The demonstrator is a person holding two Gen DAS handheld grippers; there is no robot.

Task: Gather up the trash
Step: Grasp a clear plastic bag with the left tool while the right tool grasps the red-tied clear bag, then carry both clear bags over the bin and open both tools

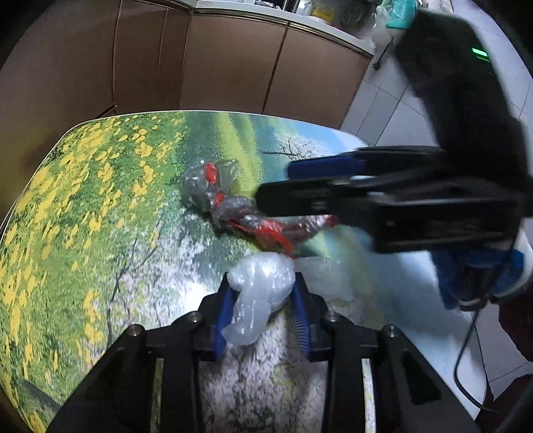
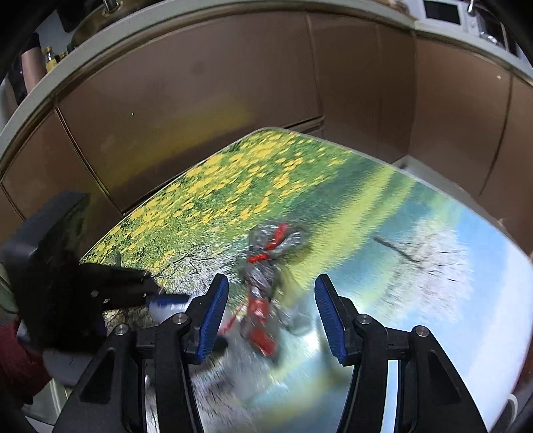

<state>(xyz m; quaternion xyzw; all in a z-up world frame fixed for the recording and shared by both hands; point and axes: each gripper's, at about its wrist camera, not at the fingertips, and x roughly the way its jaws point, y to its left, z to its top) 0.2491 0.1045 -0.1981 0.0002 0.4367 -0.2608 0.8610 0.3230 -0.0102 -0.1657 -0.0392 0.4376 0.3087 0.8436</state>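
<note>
Through the left wrist camera we saw the left tongs (image 1: 263, 296) pressed from both sides on a crumpled clear bag (image 1: 261, 283), its blue pads (image 1: 301, 316) pinching the white plastic, which bulged above the tips and hung down between them. Only this view showed that grip clearly. Just ahead of those tongs lay a second piece of trash, a clear wrapper with red print (image 1: 233, 206), stretched across the worktop (image 1: 100, 200), and the right tongs (image 1: 289, 186) reached in from the right with their tips over its near end.

The right wrist camera gave us what the other did not: the right tongs (image 2: 271, 309) stood about half open with nothing pressed between the pads (image 2: 328, 316), and the red-printed wrapper (image 2: 266, 276) lay on the worktop (image 2: 416, 249) in the gap between them and ahead of their tips, blurred. Whether the pads touched it we could not tell. To the left of these tongs we saw the left tongs (image 2: 166, 299), with a bit of white plastic at their tip.

Beyond the far edge of the flower-printed worktop stood brown cupboard doors (image 2: 233, 110) under a pale counter (image 1: 299, 23) crowded with things too blurred to name. In the left view a dark cable (image 1: 466, 349) hung to the right of the tongs, over a tiled floor (image 1: 383, 110).
</note>
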